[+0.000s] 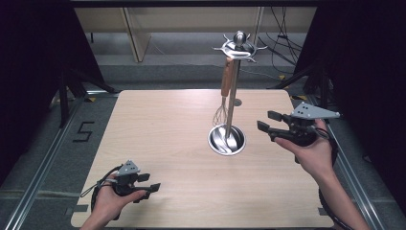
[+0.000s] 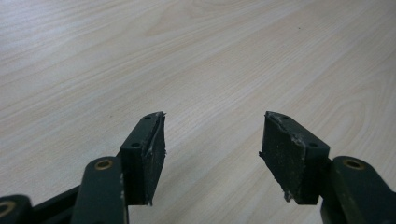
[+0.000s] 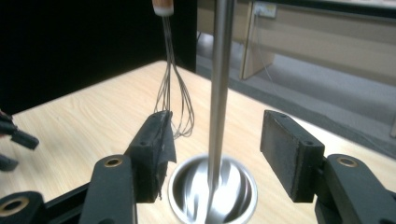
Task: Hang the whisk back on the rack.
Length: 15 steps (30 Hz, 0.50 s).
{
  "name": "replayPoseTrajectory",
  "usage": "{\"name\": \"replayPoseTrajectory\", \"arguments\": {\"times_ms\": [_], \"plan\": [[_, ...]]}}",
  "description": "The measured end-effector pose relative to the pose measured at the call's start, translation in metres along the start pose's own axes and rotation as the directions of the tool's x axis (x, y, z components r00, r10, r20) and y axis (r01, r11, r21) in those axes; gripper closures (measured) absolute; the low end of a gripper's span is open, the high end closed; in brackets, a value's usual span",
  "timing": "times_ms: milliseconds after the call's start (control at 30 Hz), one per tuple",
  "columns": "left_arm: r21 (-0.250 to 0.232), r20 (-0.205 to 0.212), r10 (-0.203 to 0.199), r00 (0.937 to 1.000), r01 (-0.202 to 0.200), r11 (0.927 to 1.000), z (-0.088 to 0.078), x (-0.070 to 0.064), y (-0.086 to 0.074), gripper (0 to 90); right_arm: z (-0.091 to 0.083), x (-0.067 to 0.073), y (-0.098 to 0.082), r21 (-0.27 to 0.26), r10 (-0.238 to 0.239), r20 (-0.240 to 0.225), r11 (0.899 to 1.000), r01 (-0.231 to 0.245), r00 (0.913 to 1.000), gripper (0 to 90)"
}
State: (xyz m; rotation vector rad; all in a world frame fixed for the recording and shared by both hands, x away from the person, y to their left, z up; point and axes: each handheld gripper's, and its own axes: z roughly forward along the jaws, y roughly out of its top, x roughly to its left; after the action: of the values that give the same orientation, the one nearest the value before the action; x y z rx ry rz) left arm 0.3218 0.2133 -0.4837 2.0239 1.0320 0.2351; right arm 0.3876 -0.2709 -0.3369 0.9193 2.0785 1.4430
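A steel utensil stand rises from a round shiny base at the middle right of the wooden table. A wire whisk with a wooden handle hangs from the hooks at its top. My right gripper is held open above the table, just right of the base, jaws pointing at the pole. The whisk hangs left of that pole in the right gripper view. My left gripper rests open near the front left, nothing between its pads.
The table's front edge lies close to my left hand. Black curtains stand on both sides. Beyond the far edge are a wooden bench and loose cables on the floor. A metal floor rail runs along the left.
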Motion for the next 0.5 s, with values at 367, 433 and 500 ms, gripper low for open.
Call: {"name": "replayPoseTrajectory", "arguments": {"times_ms": [367, 433, 500], "plan": [[0.019, -0.002, 0.012, 0.9999, -0.012, 0.9997, -0.001, 0.001, 0.000, 38.7, -0.009, -0.011, -0.046, 0.055, 0.065, 0.021, 0.996, -0.066, 0.9977, 44.0], [0.023, 0.002, 0.012, 0.9999, -0.012, 0.9997, -0.001, 0.001, 0.000, 38.7, -0.010, -0.013, -0.054, 0.060, 0.075, 0.028, 0.995, -0.077, 0.9967, 44.1], [0.022, 0.002, 0.012, 0.9999, -0.012, 0.9997, -0.001, 0.001, 0.000, 38.6, -0.010, -0.015, -0.062, 0.064, 0.084, 0.029, 0.994, -0.086, 0.9960, 44.2]]}}
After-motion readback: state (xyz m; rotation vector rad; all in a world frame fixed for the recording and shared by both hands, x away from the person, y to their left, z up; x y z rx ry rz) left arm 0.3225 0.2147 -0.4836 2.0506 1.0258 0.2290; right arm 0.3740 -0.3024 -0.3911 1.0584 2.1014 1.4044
